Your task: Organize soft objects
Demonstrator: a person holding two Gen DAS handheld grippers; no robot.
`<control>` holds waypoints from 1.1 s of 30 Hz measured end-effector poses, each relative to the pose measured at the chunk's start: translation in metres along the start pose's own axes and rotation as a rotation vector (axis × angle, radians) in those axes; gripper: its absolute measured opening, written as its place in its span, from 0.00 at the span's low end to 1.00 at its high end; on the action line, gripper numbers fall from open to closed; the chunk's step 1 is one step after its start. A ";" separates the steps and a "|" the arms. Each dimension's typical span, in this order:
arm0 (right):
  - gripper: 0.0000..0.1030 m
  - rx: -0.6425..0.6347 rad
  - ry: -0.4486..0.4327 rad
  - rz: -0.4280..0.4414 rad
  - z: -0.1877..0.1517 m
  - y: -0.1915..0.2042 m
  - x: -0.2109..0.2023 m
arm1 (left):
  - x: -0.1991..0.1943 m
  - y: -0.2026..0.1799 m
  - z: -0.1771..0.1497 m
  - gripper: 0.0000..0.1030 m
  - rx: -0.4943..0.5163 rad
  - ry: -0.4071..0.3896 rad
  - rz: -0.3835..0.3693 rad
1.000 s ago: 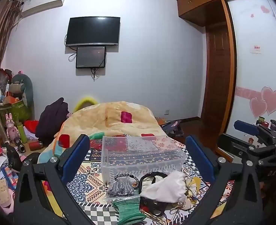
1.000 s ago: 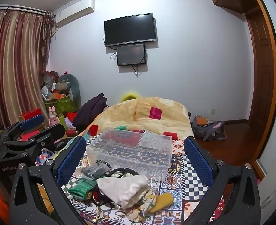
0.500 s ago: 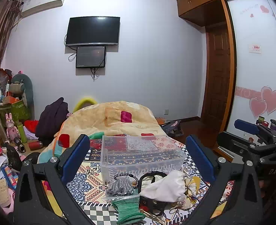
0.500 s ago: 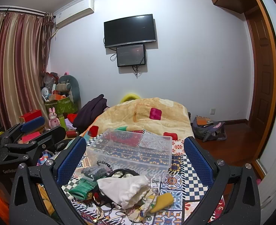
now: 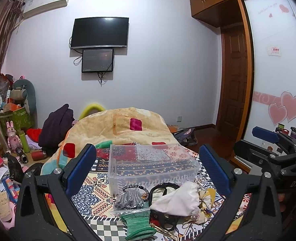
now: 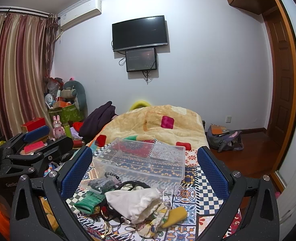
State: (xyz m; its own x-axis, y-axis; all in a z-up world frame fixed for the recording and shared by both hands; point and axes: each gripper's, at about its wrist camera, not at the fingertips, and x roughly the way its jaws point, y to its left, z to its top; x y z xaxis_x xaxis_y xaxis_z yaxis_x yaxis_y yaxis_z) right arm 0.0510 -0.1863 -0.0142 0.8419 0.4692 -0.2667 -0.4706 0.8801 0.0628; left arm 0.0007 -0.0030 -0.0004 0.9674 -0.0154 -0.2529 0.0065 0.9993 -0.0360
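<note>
Claws idle above pile of soft objects on bed

Left claw [image 5: 148,170] spread wide, nothing between its blue pads, held above the near end of the bed [image 5: 99,182]. Right claw [image 6: 144,172] likewise spread wide and empty, beside the left one; each claw shows at the edge of the other's view.

Pile of soft objects lies on the patterned bedcover, just in front of both claws:
- white cloth pouch [image 6: 135,200], crumpled, on top of the pile
- green knit item [image 5: 137,225], at the left end, nearest the left claw
- clear bag holding dark beads [image 5: 128,199], just behind the green knit
- black-rimmed item [image 5: 162,186], partly under the white pouch
- yellow piece [image 6: 175,213], at the right end, touching floral fabric below it

Clear plastic box [image 6: 143,160] stands upright on the bedcover directly behind the pile, touching or nearly touching it. Through its walls only the bedcover pattern shows.

Orange quilt [image 5: 127,128] is heaped at the far end of the bed, behind the box.
</note>
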 end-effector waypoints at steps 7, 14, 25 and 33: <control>1.00 0.003 0.000 0.001 0.002 0.001 -0.001 | 0.000 -0.001 -0.001 1.00 0.002 0.001 0.001; 1.00 0.004 0.000 0.002 0.003 0.001 -0.002 | 0.001 0.000 -0.001 1.00 0.000 -0.001 0.002; 1.00 0.005 -0.001 0.002 0.003 0.001 -0.002 | 0.001 0.000 -0.002 1.00 0.000 -0.001 0.002; 1.00 0.008 -0.002 0.004 0.005 0.002 -0.004 | 0.001 0.000 -0.001 1.00 0.000 -0.001 0.002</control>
State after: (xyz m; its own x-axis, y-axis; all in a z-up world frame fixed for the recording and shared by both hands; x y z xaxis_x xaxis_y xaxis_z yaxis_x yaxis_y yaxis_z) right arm 0.0482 -0.1860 -0.0085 0.8403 0.4730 -0.2648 -0.4721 0.8786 0.0715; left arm 0.0013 -0.0031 -0.0018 0.9676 -0.0138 -0.2522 0.0051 0.9994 -0.0352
